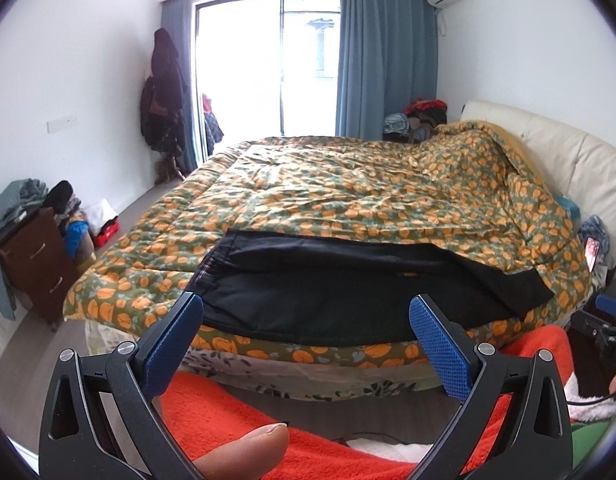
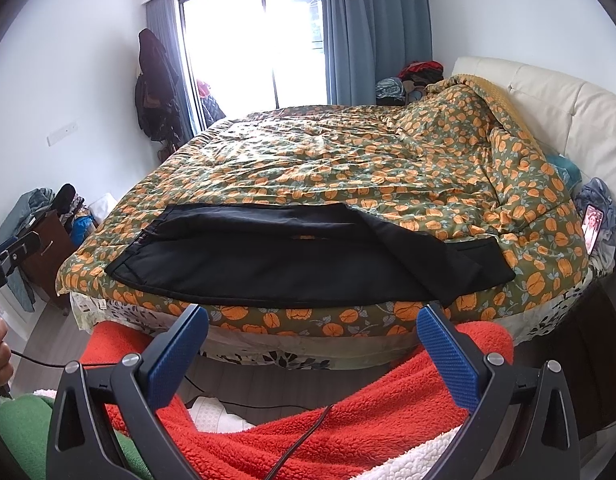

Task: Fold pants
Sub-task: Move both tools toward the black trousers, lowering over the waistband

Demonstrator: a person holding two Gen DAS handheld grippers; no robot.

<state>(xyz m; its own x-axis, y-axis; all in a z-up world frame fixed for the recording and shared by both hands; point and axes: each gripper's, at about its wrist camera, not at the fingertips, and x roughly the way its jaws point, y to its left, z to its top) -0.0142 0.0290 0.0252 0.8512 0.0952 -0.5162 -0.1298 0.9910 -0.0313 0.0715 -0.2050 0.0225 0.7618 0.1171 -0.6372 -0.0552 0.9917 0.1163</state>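
Black pants lie flat along the near edge of the bed, waistband to the left and legs running right; the right wrist view shows the same pants. My left gripper is open, held in front of the bed edge just short of the pants' waist half, with nothing between its blue fingers. The right gripper is open too, below the bed edge and short of the leg half, its blue pads empty. Each gripper's body shows at the other view's edge.
The bed carries a green quilt with orange flowers and a cream headboard at right. A phone leans by the headboard. A brown drawer unit with clothes stands left. Red fleece covers the person's lap below the grippers.
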